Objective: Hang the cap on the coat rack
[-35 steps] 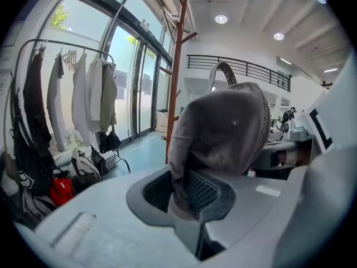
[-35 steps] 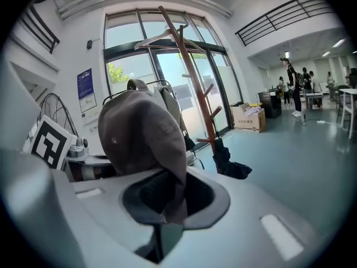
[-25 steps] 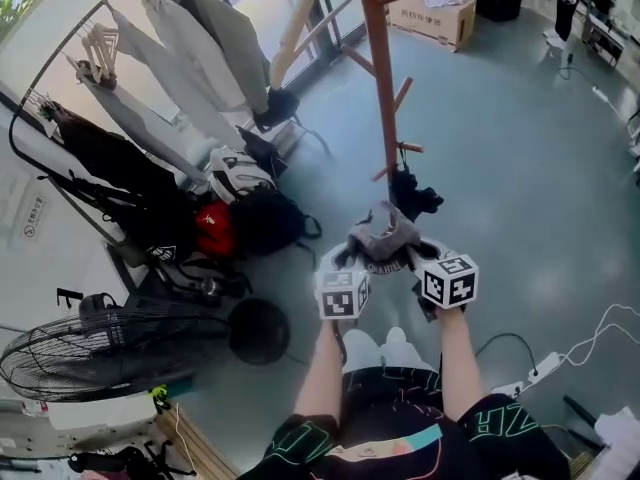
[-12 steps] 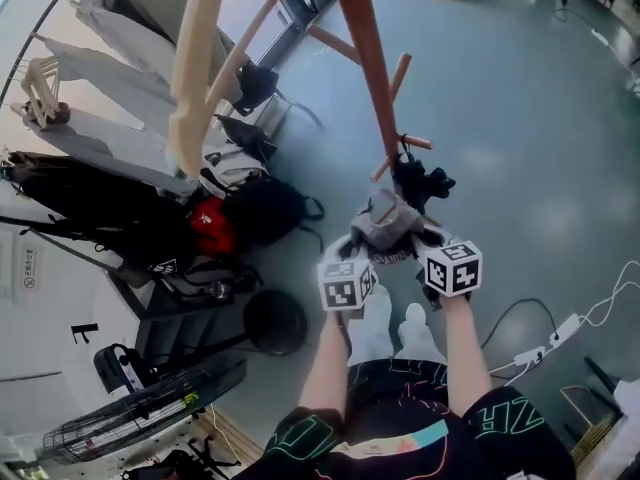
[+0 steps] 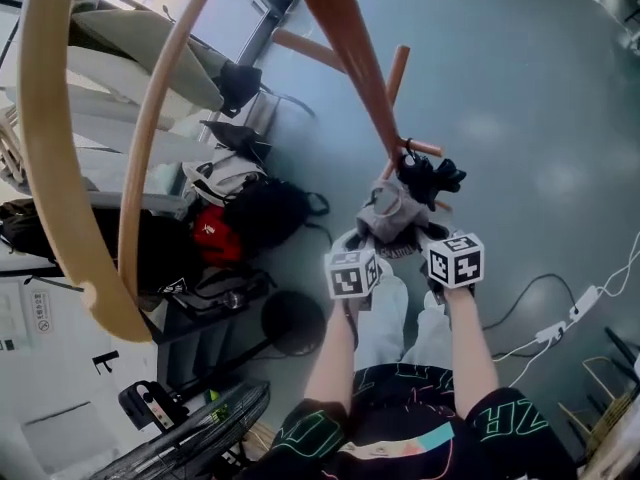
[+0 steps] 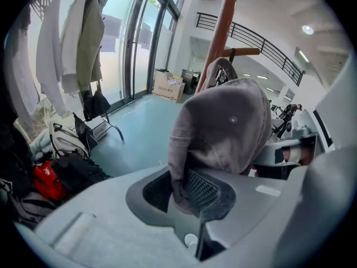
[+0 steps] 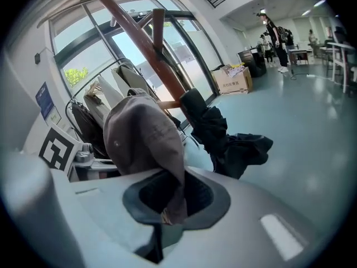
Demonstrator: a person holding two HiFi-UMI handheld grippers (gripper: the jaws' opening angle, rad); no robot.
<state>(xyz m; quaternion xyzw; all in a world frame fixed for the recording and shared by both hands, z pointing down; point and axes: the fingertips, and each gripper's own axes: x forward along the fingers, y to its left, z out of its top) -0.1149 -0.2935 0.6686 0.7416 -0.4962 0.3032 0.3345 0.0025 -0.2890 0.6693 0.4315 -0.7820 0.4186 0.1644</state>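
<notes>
A grey cap hangs between my two grippers, just in front of the brown wooden coat rack. My left gripper is shut on one edge of the cap, the fabric pinched between its pads. On the other side, my right gripper is shut on the opposite edge of the cap. A dark garment hangs from a low peg of the rack, right behind the cap. The rack's pole rises at a slant in the right gripper view.
Bags, one red and one black, lie at the left under a clothes rail with hanging coats. A pale curved wooden hoop crosses the left foreground. A fan stands at the bottom left. White cables lie on the floor at the right.
The head view has tilted and closed in on the rack; the pale hoop now fills the left. Both grippers have carried the cap slightly up and right, nearer the dark garment.
</notes>
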